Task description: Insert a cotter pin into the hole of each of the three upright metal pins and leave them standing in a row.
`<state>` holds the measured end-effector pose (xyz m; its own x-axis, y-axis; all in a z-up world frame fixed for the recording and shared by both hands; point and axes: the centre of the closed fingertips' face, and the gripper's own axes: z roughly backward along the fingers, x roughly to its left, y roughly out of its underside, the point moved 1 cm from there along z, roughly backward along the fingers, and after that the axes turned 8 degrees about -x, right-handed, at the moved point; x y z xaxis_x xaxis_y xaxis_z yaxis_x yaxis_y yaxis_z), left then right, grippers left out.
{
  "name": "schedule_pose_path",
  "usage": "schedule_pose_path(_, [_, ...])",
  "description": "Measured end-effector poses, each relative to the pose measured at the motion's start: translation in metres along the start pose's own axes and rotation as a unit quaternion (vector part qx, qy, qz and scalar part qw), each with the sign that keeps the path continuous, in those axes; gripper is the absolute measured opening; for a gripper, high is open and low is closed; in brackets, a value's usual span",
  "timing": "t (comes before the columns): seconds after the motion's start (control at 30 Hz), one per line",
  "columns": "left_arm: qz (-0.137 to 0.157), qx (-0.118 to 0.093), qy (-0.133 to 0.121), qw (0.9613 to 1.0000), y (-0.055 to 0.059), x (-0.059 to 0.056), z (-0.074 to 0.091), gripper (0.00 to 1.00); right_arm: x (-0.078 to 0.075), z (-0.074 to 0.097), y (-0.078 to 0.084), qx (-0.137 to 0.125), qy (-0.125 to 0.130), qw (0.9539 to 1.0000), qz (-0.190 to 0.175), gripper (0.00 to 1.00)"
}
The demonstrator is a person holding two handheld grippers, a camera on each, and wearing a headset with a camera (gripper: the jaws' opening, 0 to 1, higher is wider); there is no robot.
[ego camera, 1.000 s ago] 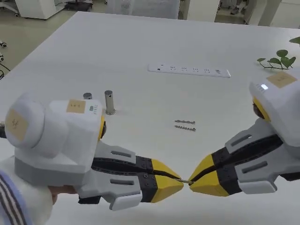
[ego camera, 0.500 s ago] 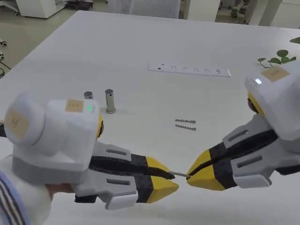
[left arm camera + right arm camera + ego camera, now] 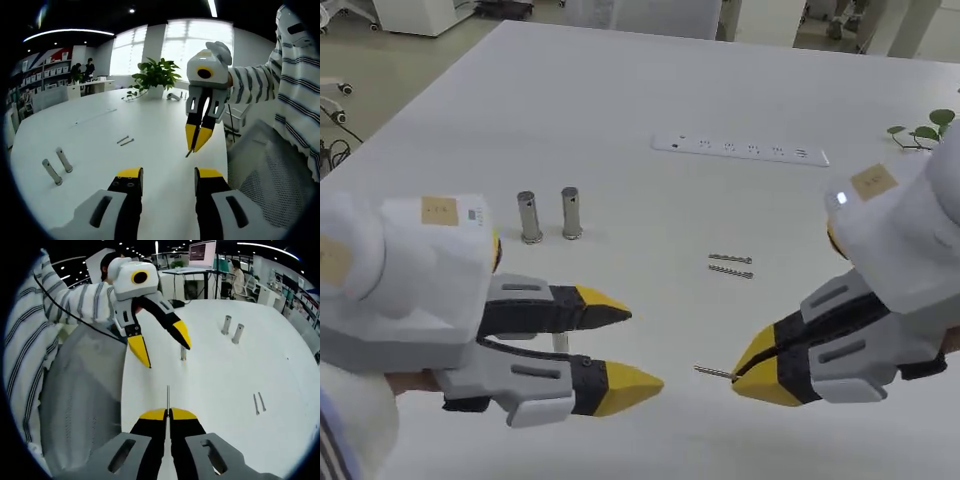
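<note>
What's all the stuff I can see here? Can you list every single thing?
table: 1, white, under everything.
metal pins: 3, silver, all upright; two side by side on the left, one by the left tongs.
cotter pins: 3, silver; two lying together mid-table, one pinched in the right tongs.
power strip: 1, white, far side of the table.
plant: 1, green, far right end of the table.
left tongs: 1, yellow tips, open, holding nothing.
right tongs: 1, yellow tips, shut on a cotter pin.
sleeve: striped, behind the right tongs.
</note>
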<state>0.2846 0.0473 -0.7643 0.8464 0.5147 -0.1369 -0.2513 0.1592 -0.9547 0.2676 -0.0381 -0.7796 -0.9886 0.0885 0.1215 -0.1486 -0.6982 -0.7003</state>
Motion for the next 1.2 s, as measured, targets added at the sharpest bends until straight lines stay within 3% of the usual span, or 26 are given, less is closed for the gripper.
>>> schedule_pose_path(0.13, [0.004, 0.010, -0.033, 0.9994, 0.009, 0.017, 0.012, 0.48, -0.002, -0.004, -0.003, 0.005, 0.008, 1.0000, -0.002, 0.03])
schedule_pose_path(0.23, [0.022, 0.024, -0.055, 0.9980, 0.018, 0.027, 0.020, 0.44, -0.005, -0.009, -0.006, 0.009, 0.014, 0.9998, -0.009, 0.03])
schedule_pose_path(0.43, [0.023, 0.029, -0.058, 0.9977, 0.026, 0.034, 0.026, 0.42, -0.010, -0.020, -0.012, 0.009, 0.022, 0.9996, -0.017, 0.03])
schedule_pose_path(0.63, [0.044, 0.031, -0.051, 0.9973, 0.036, 0.041, 0.025, 0.39, -0.010, -0.036, -0.020, 0.010, 0.029, 0.9993, -0.020, 0.03])
schedule_pose_path(0.97, [0.027, 0.058, -0.035, 0.9974, 0.055, 0.051, 0.024, 0.35, -0.011, -0.054, -0.030, 0.009, 0.034, 0.9985, -0.041, 0.03])
schedule_pose_path(1.2, [0.012, 0.073, -0.026, 0.9969, 0.068, 0.055, 0.018, 0.27, -0.015, -0.060, -0.034, 0.016, 0.043, 0.9976, -0.052, 0.03])
